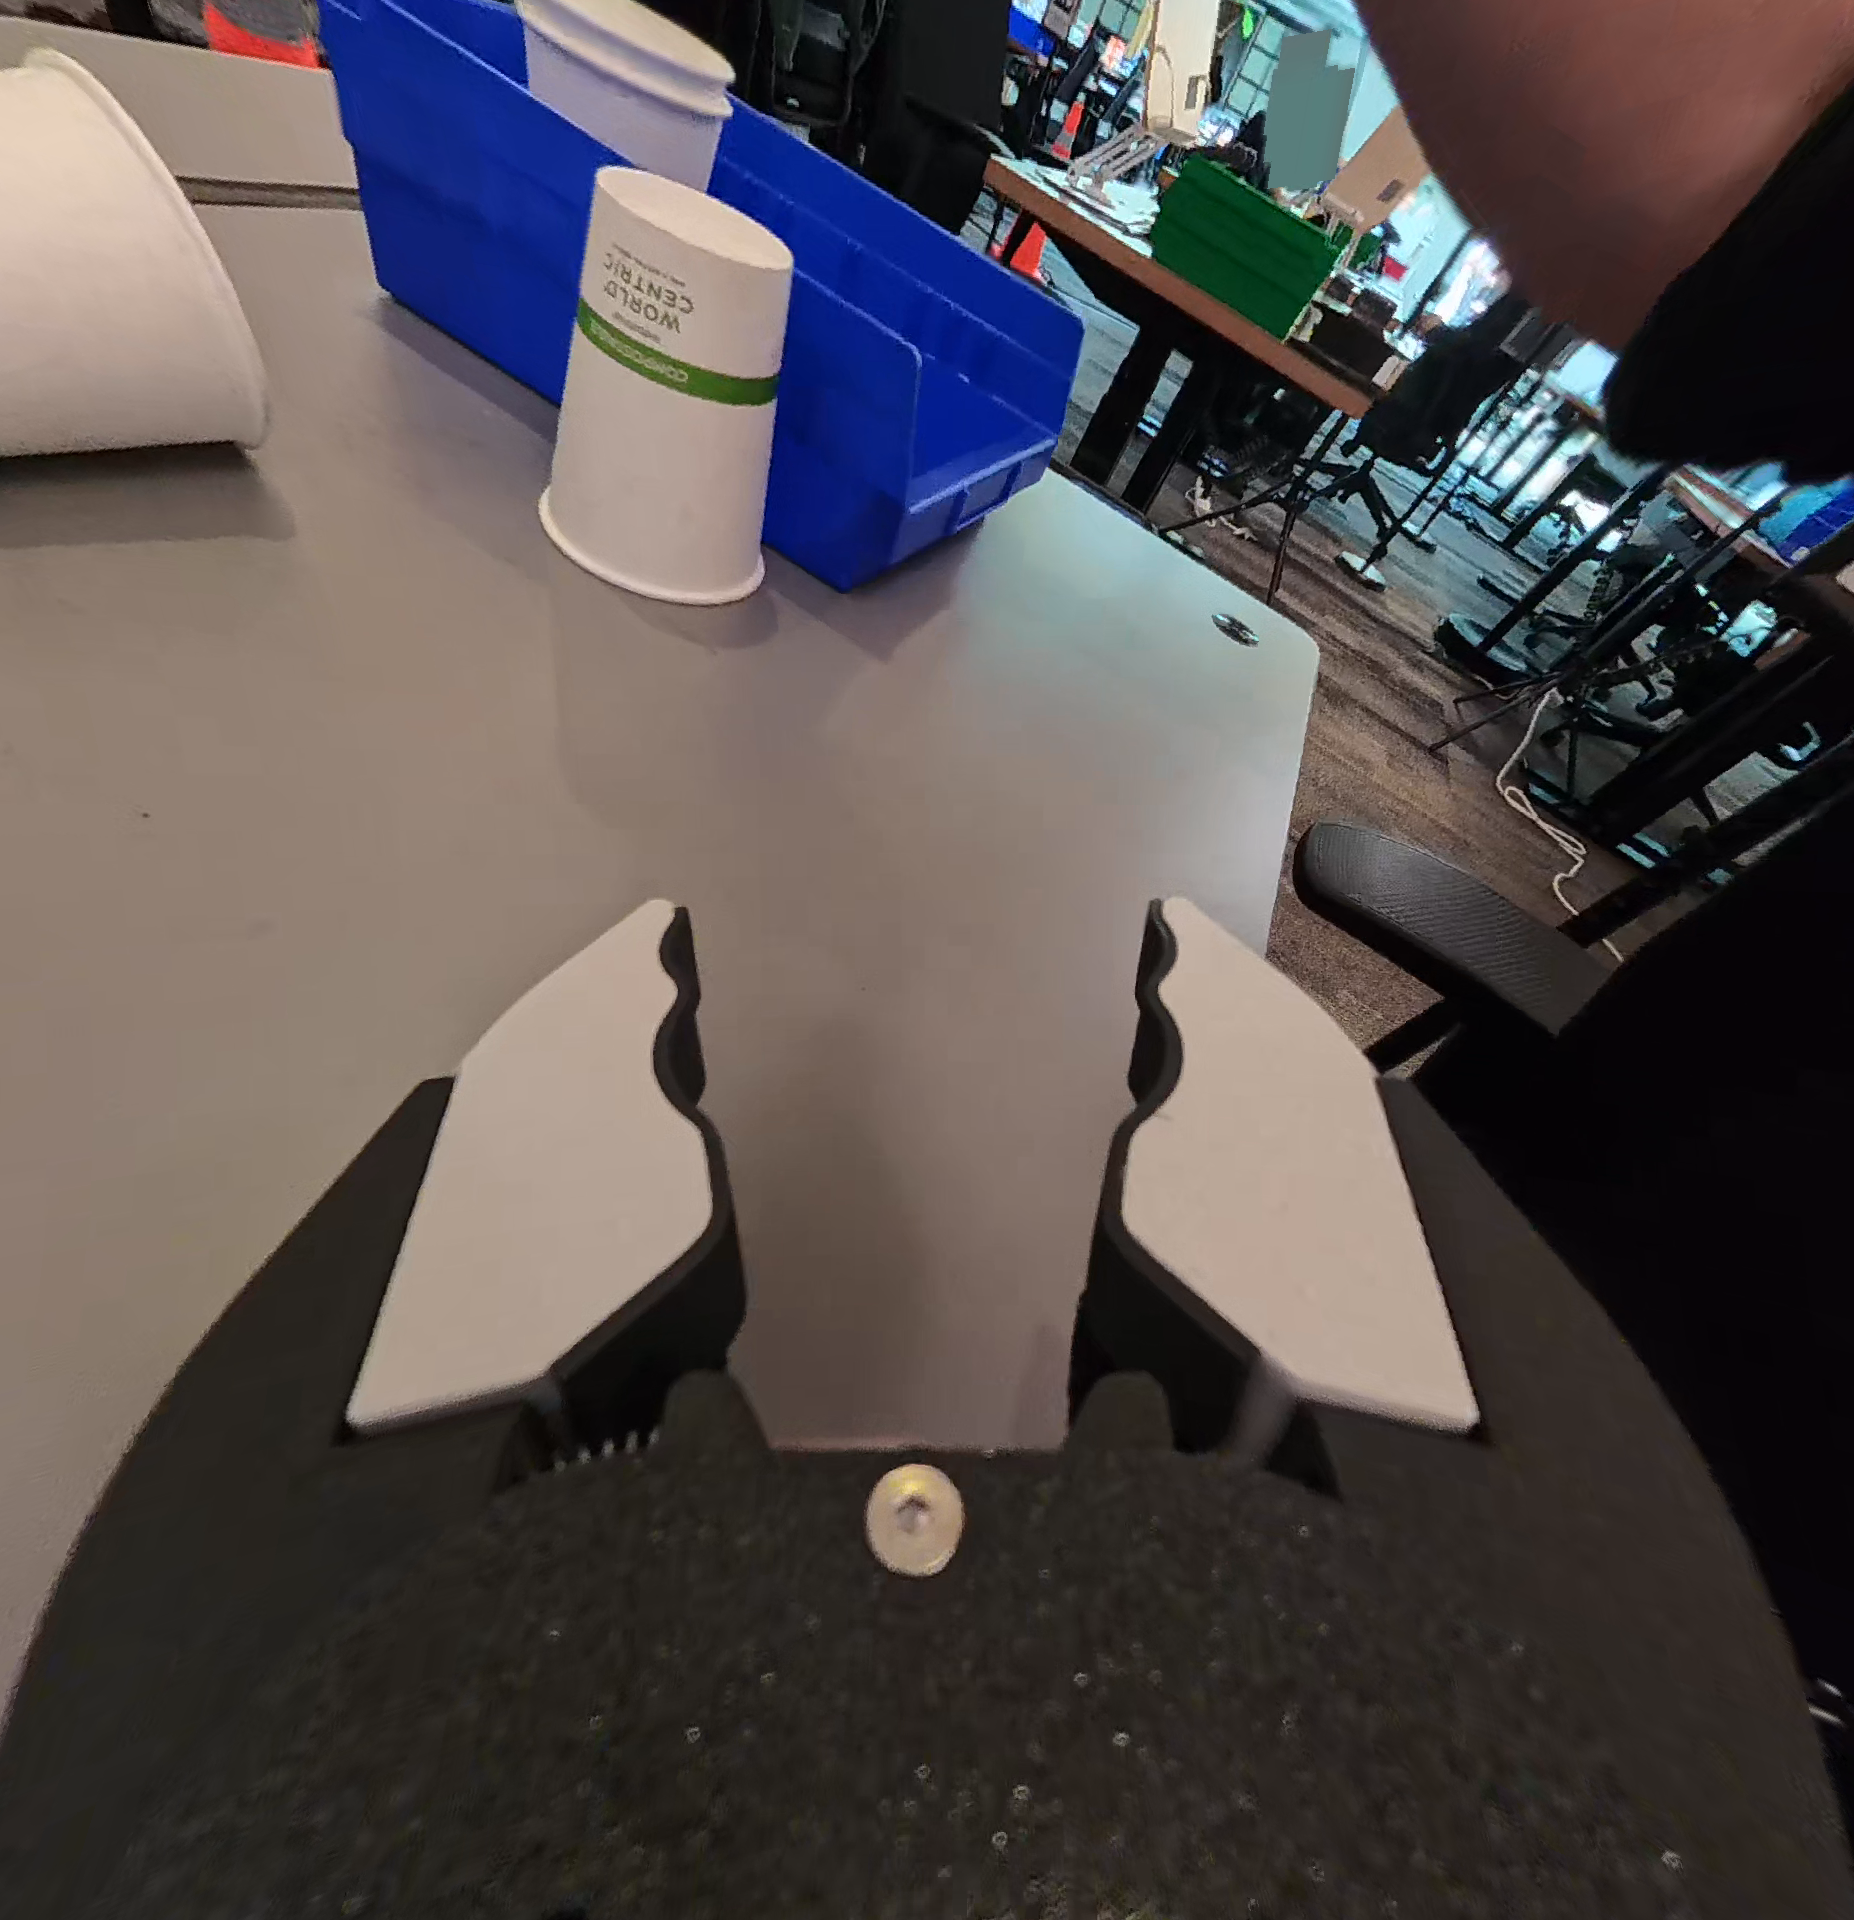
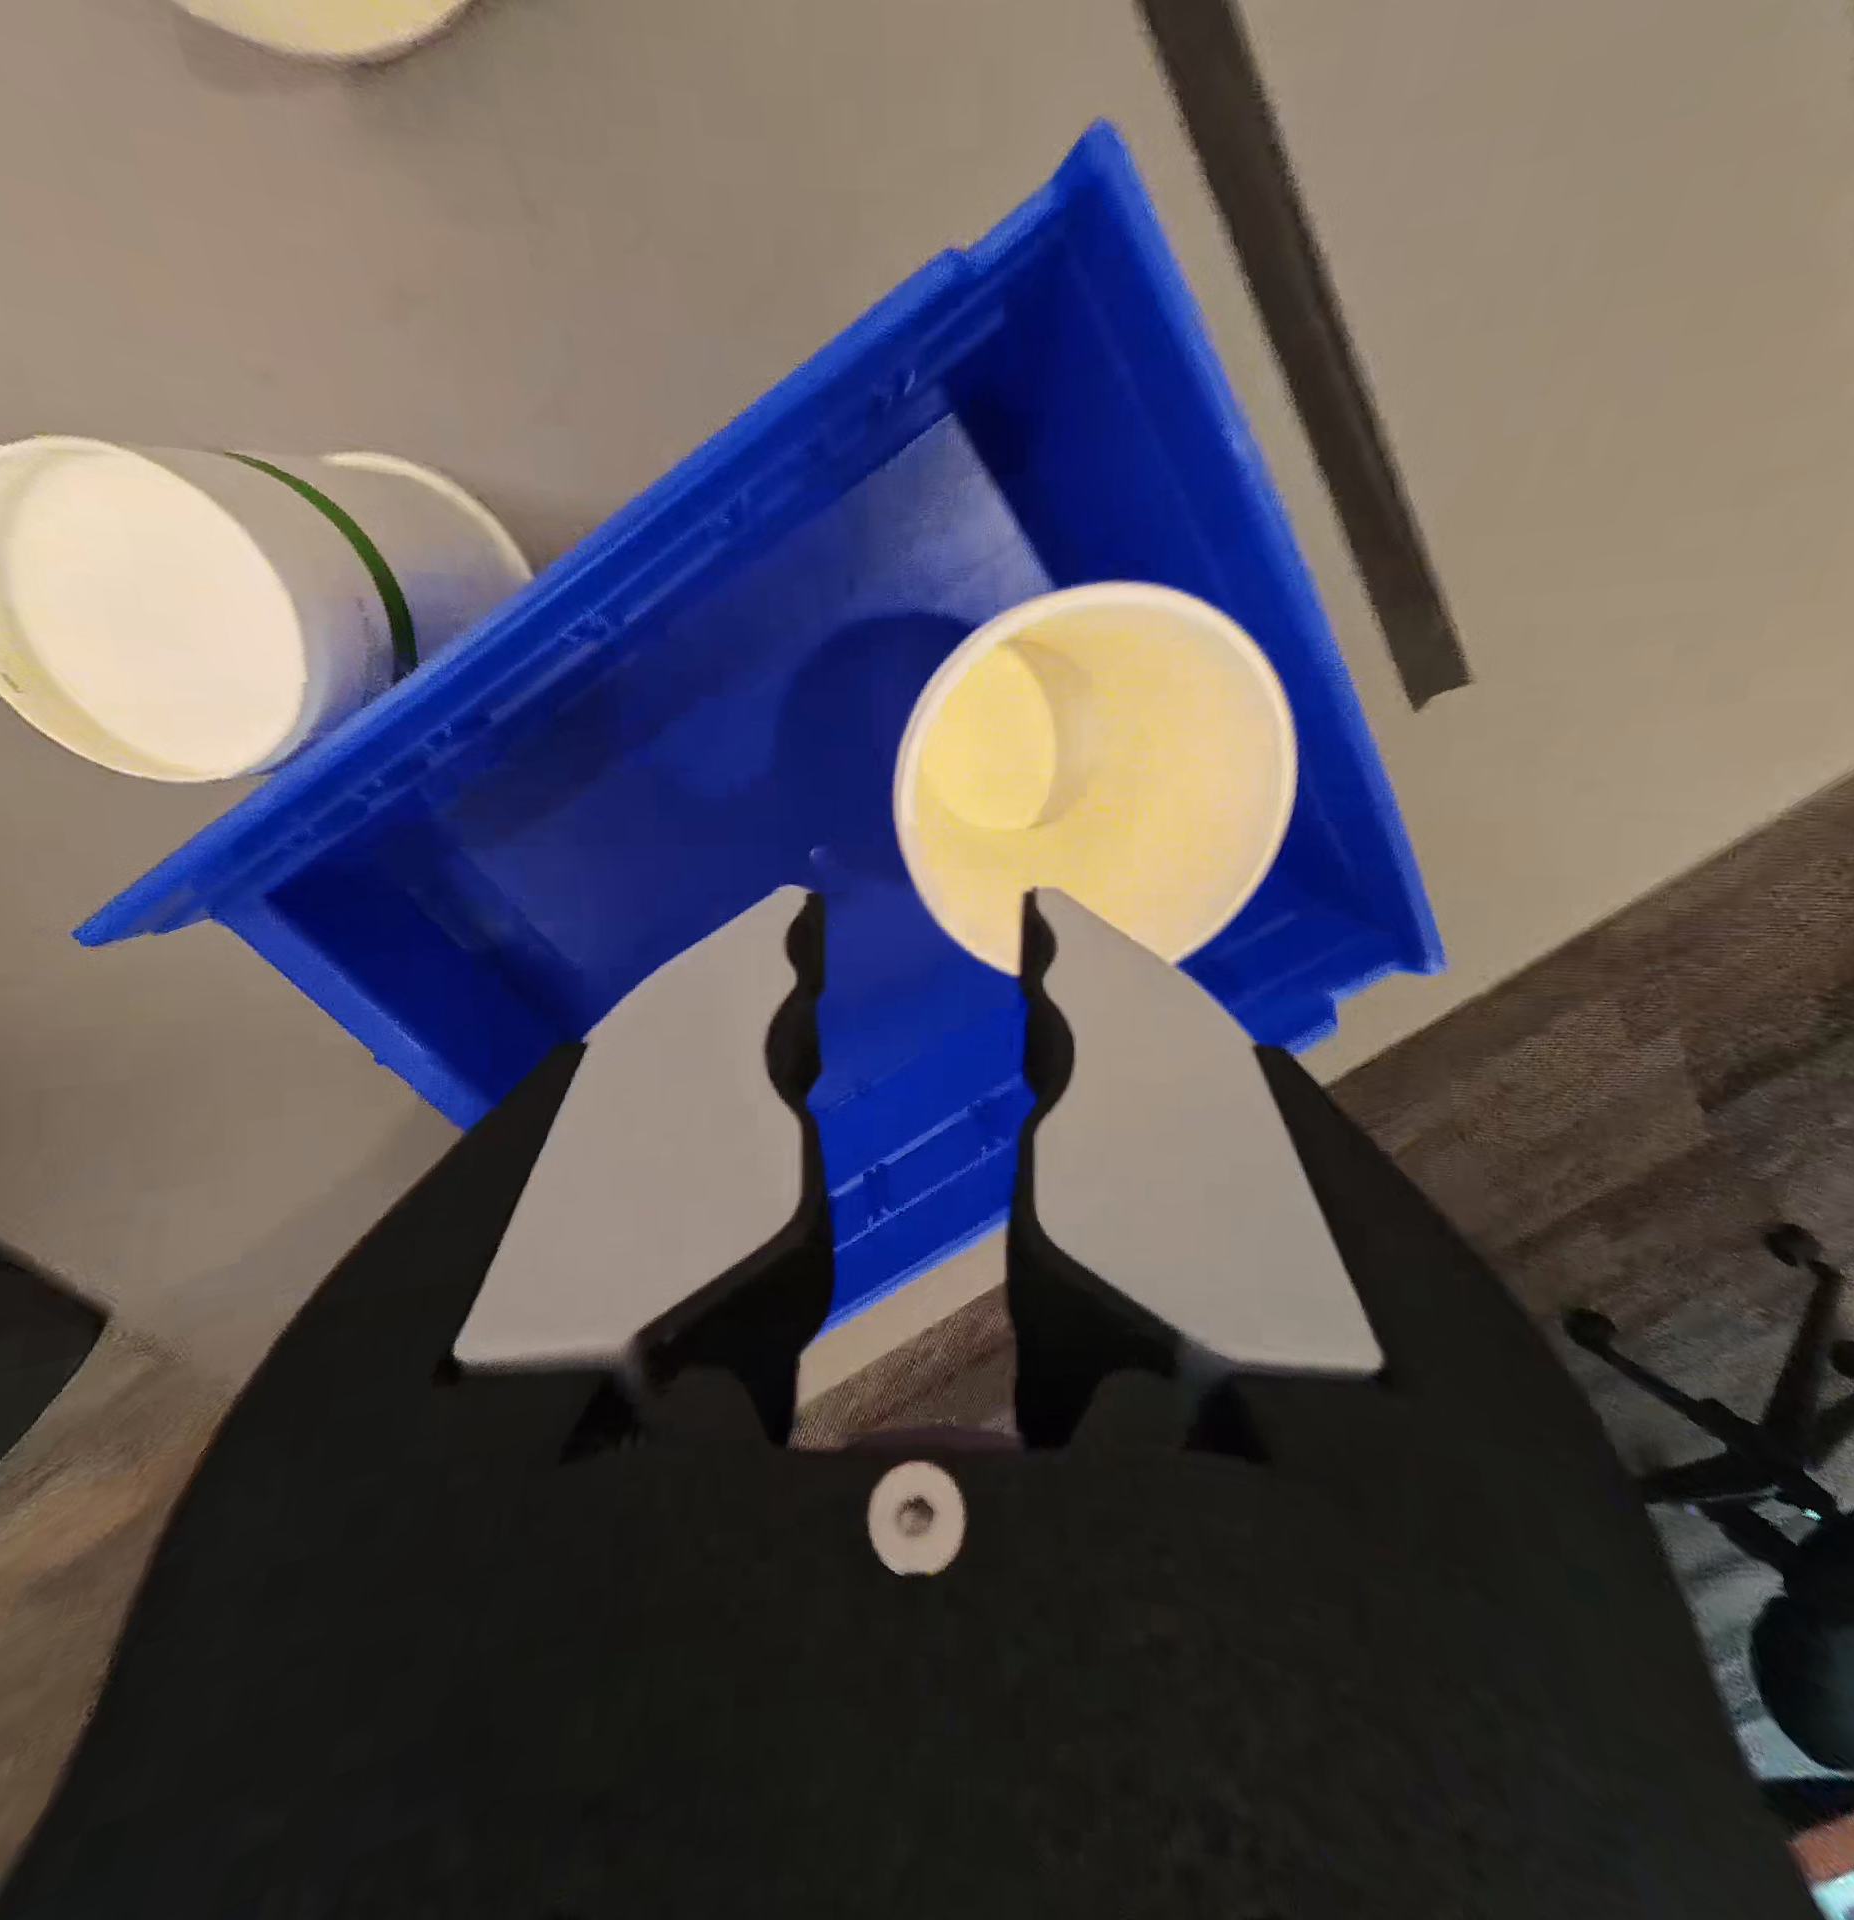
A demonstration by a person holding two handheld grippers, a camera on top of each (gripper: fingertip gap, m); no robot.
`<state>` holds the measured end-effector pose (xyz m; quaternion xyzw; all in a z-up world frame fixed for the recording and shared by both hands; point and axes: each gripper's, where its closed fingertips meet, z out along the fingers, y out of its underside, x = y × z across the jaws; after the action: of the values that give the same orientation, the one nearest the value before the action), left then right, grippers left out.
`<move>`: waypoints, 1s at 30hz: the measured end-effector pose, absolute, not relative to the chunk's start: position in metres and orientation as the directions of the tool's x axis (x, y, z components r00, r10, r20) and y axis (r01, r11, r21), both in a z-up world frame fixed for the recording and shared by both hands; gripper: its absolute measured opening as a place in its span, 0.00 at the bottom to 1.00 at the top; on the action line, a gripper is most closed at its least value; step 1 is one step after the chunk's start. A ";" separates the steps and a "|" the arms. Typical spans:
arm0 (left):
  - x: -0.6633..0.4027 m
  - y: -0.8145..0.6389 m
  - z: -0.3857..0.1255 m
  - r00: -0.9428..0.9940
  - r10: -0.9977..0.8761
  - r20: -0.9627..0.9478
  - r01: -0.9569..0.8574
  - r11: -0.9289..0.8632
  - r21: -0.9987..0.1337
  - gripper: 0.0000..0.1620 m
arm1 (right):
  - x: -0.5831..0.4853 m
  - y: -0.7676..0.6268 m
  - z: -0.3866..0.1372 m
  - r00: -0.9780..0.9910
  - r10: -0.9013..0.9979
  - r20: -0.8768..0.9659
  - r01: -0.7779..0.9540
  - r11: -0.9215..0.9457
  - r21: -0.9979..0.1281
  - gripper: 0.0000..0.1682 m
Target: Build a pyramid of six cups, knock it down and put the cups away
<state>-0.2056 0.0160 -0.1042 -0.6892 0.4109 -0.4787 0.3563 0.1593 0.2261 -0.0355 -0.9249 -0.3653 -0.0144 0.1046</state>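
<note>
Cups of white paper are spread between a blue bin point(image 2: 611, 790) and the grey table point(image 1: 383, 790) around it. In the right wrist view, which looks down from above, the bin fills the middle of the frame and holds one upright cup point(image 2: 1094, 774), mouth up, standing at the bin's right end; the rest of the bin floor shows bare blue. At the left of the same frame an upside-down cup with a green band point(image 2: 175, 613) stands on the table, touching or just beside the bin's outer wall. At the upper left edge part of another cup's rim point(image 2: 331, 21) shows.

The right gripper point(image 2: 921, 904) hangs above the bin, its fingers parted with blue floor visible between them, gripping nothing; the right fingertip overlaps the lower edge of the upright cup in the picture.

In the left wrist view the bin point(image 1: 881, 343) sits in the upper middle, with the cup inside it point(image 1: 627, 88) rising above the wall. The banded upside-down cup point(image 1: 668, 395) stands in front of the bin. A third cup lying on its side point(image 1: 92, 281) is in the upper left. The left gripper point(image 1: 918, 925) is low over bare table at the lower centre, spread wide and empty. A dark sleeve point(image 1: 1754, 312) crosses the upper right corner.
</note>
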 end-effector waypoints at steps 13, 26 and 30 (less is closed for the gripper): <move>-0.250 0.323 -0.057 0.549 -0.833 -0.064 -0.699 -0.417 -0.581 0.62 | -0.171 0.039 -0.089 0.504 0.799 -0.327 0.032 -0.396 -0.918 0.27; -0.266 0.376 -0.105 0.722 -0.691 -0.033 -0.621 -0.627 -0.470 0.47 | -0.155 0.047 -0.114 0.613 0.752 -0.241 0.060 -0.349 -0.935 0.25; -0.253 0.322 -0.038 0.608 -0.757 0.241 -0.418 -0.563 -0.713 0.47 | -0.144 0.057 -0.096 0.602 0.743 -0.293 -0.060 -0.324 -0.944 0.25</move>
<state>-0.2527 0.3219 -0.0377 -0.8410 0.3492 -0.2724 0.3109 -0.1438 0.0575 -0.0961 -0.7204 -0.2372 0.3780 0.5309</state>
